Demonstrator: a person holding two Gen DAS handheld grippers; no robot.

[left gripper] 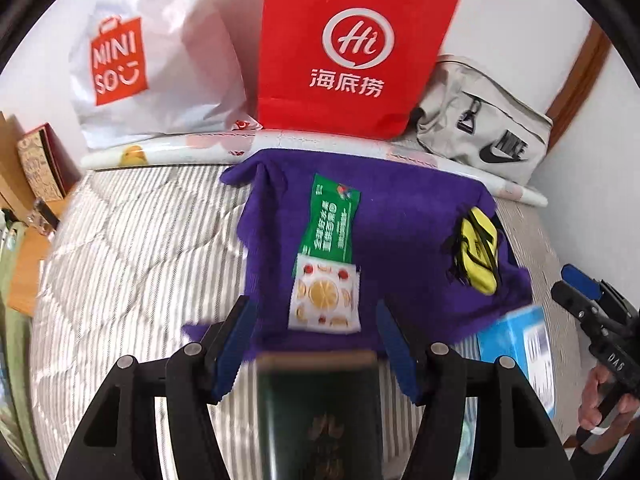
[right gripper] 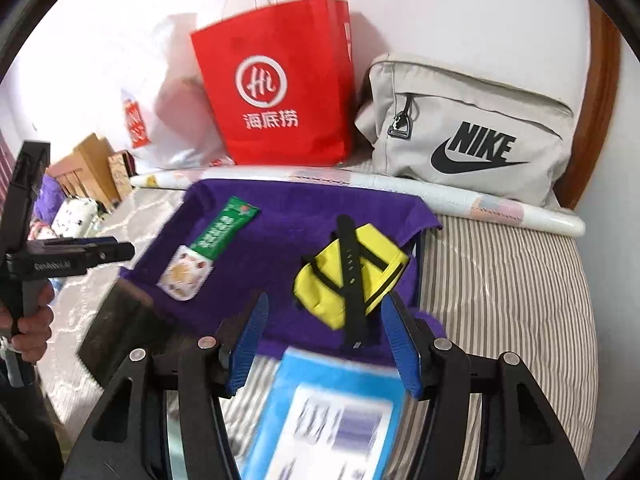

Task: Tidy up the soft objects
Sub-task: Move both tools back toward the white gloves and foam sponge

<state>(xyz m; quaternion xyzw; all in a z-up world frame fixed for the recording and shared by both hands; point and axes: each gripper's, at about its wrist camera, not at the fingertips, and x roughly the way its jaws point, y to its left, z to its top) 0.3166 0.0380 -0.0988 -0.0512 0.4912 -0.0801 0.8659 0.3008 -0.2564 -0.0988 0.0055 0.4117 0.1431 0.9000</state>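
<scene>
A purple towel [left gripper: 400, 240] [right gripper: 280, 232] lies spread on the striped bed. On it lie a green and white snack packet [left gripper: 326, 256] [right gripper: 204, 256] and a small yellow pouch [left gripper: 478, 254] [right gripper: 340, 280] with a black strap [right gripper: 352, 280] across it. My left gripper [left gripper: 316, 344] is open above the towel's near edge, with a dark green booklet [left gripper: 320, 412] below it. My right gripper [right gripper: 326, 340] is open just short of the yellow pouch, above a blue box [right gripper: 332, 412] [left gripper: 516, 344].
Against the wall stand a red paper bag [left gripper: 352, 48] [right gripper: 280, 96], a white MINISO bag [left gripper: 152, 64] and a grey Nike bag [left gripper: 480, 124] [right gripper: 468, 128]. A white roll [right gripper: 360, 184] lies behind the towel. Wooden furniture [left gripper: 24, 184] stands left of the bed.
</scene>
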